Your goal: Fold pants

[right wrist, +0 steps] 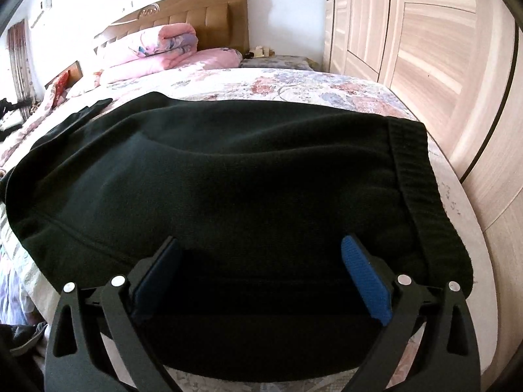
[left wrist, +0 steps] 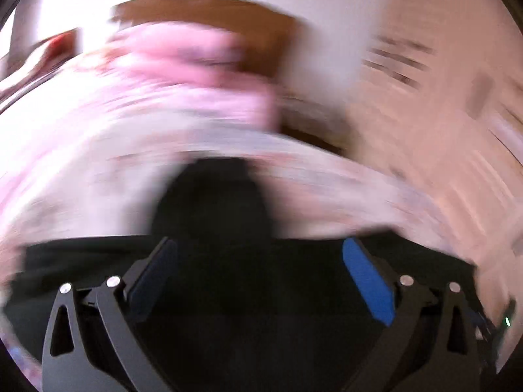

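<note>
Dark green pants (right wrist: 228, 176) lie spread on the floral bedspread (right wrist: 294, 85), the ribbed waistband (right wrist: 415, 170) at the right, a leg trailing off to the far left. My right gripper (right wrist: 261, 248) is open, its blue-padded fingers (right wrist: 366, 277) just above the near part of the pants, holding nothing. The left wrist view is heavily blurred by motion. My left gripper (left wrist: 260, 248) is open over dark cloth (left wrist: 212, 202) that looks like the pants; I cannot tell whether it touches it.
A folded pink quilt (right wrist: 153, 49) and pillow (right wrist: 212, 58) lie by the brown headboard (right wrist: 209, 9). A light wooden wardrobe (right wrist: 434, 39) stands close along the bed's right edge. Dark items (right wrist: 13, 111) lie at the far left.
</note>
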`<state>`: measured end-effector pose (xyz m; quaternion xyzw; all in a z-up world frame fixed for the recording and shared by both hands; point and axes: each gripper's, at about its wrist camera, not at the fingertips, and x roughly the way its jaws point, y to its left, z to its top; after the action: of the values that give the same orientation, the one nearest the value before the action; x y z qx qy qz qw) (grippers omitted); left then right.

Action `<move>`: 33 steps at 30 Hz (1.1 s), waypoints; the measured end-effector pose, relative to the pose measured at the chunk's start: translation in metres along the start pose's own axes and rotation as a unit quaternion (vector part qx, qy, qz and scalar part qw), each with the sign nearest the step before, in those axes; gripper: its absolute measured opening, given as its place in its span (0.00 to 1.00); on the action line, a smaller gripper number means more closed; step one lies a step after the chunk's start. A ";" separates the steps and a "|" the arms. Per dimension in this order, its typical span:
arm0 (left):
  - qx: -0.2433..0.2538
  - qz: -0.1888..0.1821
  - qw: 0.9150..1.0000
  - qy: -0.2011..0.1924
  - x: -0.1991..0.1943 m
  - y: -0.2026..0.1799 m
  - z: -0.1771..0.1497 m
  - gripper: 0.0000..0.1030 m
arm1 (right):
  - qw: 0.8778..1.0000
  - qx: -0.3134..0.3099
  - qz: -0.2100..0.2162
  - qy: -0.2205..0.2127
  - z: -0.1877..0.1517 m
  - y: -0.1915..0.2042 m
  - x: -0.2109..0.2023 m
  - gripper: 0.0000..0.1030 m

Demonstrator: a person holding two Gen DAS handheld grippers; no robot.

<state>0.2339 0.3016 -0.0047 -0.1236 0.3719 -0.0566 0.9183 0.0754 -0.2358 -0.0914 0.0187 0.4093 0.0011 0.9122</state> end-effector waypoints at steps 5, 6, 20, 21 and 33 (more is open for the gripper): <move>-0.075 0.011 0.995 0.067 -0.005 0.177 0.018 0.94 | 1.000 0.001 -0.005 -0.002 0.001 0.001 0.002 0.93; -0.080 0.014 0.994 0.078 -0.003 0.195 0.015 0.93 | 1.000 0.002 -0.007 -0.004 0.001 0.002 0.003 0.93; -0.021 0.038 0.995 0.091 0.003 0.217 -0.057 0.58 | 0.999 -0.004 -0.050 0.021 0.017 0.014 0.013 0.96; -0.008 0.043 0.995 0.086 -0.002 0.210 -0.058 0.46 | 0.998 -0.006 -0.057 0.019 0.019 0.015 0.012 0.96; 0.088 0.218 0.972 -0.025 -0.035 0.173 0.039 0.00 | 0.997 -0.033 0.037 -0.067 0.081 0.075 -0.007 0.96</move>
<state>0.2384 0.4820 -0.0005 0.0399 0.3604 0.1152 0.9248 0.1322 -0.1637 -0.0303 0.0041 0.3464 0.0475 0.9369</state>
